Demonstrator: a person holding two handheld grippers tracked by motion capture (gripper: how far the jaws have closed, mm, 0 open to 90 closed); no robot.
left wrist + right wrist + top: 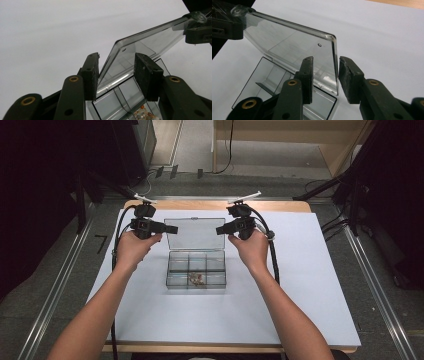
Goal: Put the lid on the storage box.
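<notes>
A clear plastic organiser box (pixel 196 269) with small square compartments sat near the middle of the white sheet (pixel 310 285) that covered the table, and its clear hinged lid (pixel 195 233) stood raised behind the compartments, leaning away from the person. In the front middle compartment lay a small heap of brownish beads (pixel 195 279), seen again at the bottom of the left gripper view (pixel 145 115). The black left gripper (pixel 161 227) was at the lid's left edge; in its own view the lid (pixel 140 47) ran between the two jaws with a clear gap on the right side, so the jaws stood apart and pressed on nothing. The black right gripper (pixel 220 230) was at the lid's right edge; in its own view the lid's edge (pixel 335 65) lay in the gap between the pads (pixel 308 75), close to both but with a sliver of space showing, so that grip looked loose rather than clamped. Each gripper view showed the other gripper's tip against the far upper corner of the lid. The person's left hand (pixel 134 249) and right hand (pixel 252 249) held the gripper bodies, with forearms reaching in from the near edge and black cables (pixel 274 260) trailing down beside them. A light wooden table edge (pixel 215 205) showed beyond the sheet, and grey floor lay around it.
</notes>
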